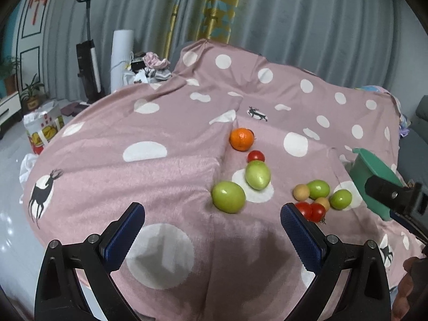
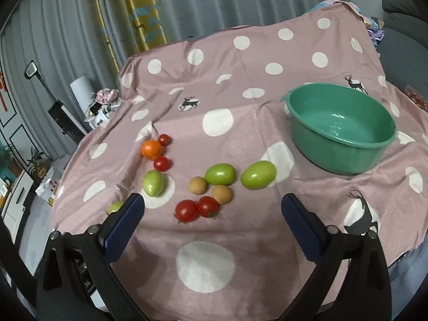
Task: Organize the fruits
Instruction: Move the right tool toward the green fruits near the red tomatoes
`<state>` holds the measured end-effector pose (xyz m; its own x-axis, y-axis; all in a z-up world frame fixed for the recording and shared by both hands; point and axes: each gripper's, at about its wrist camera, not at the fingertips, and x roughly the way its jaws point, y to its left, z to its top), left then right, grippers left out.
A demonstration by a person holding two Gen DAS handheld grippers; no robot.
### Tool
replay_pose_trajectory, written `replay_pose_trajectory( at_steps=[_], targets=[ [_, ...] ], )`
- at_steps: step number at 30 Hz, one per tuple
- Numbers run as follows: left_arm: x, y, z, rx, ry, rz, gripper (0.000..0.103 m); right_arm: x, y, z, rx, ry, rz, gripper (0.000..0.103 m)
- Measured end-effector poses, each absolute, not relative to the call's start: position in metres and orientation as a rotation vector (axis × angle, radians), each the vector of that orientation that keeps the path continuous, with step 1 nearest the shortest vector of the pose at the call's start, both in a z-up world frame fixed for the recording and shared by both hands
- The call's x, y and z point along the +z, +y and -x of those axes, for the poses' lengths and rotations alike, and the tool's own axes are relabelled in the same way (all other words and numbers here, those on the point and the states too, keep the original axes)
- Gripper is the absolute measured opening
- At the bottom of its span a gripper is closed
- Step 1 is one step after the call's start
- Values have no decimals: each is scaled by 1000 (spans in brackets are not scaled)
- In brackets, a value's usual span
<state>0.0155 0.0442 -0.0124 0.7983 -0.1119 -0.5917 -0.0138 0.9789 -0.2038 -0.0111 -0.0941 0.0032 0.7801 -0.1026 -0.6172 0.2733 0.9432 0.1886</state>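
Both grippers (image 1: 212, 214) (image 2: 213, 206) gape — fruit loose beside green basin (image 2: 339, 148).

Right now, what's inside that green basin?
Nothing: the green basin shows only its bare inner wall and bottom. Its near wall hides a sliver of floor.

Grey pleated curtains (image 1: 307, 21) span the back wall, broken by a yellow patterned drape (image 1: 211, 8). At the left stand an upright vacuum cleaner (image 1: 87, 50), a white cylinder (image 1: 121, 58), potted plants (image 1: 30, 91) and a low white cabinet (image 2: 16, 200) — all on a pale glossy floor (image 1: 13, 208). A grey sofa (image 2: 401, 29) occupies the right side.
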Motion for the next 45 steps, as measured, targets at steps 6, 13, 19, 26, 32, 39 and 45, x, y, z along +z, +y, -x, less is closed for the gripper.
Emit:
replay_pose_trajectory(
  at_steps=[6,13,19,26,32,39,45],
  targets=[
    [-15,35,-18,-40,705,148,102,25,-179,14,-145,663,-277,103],
    [-17,32,-20,-56,743,170,102,36,-201,20,-181,684,-254,103],
    [-14,24,-17,-10,674,133,102,34,-213,20,-216,697,-239,103],
    [-18,3,-17,-68,685,83,102,22,-225,14,-233,733,-241,103],
    [-23,-15,-16,-113,684,58,102,14,-227,8,-233,758,-239,103],
    [-31,-30,-19,-147,702,66,94,5,-226,-4,-64,790,-338,103],
    [-26,-17,-23,-188,695,135,80,-6,-222,-21,167,782,-498,99]
  ],
)
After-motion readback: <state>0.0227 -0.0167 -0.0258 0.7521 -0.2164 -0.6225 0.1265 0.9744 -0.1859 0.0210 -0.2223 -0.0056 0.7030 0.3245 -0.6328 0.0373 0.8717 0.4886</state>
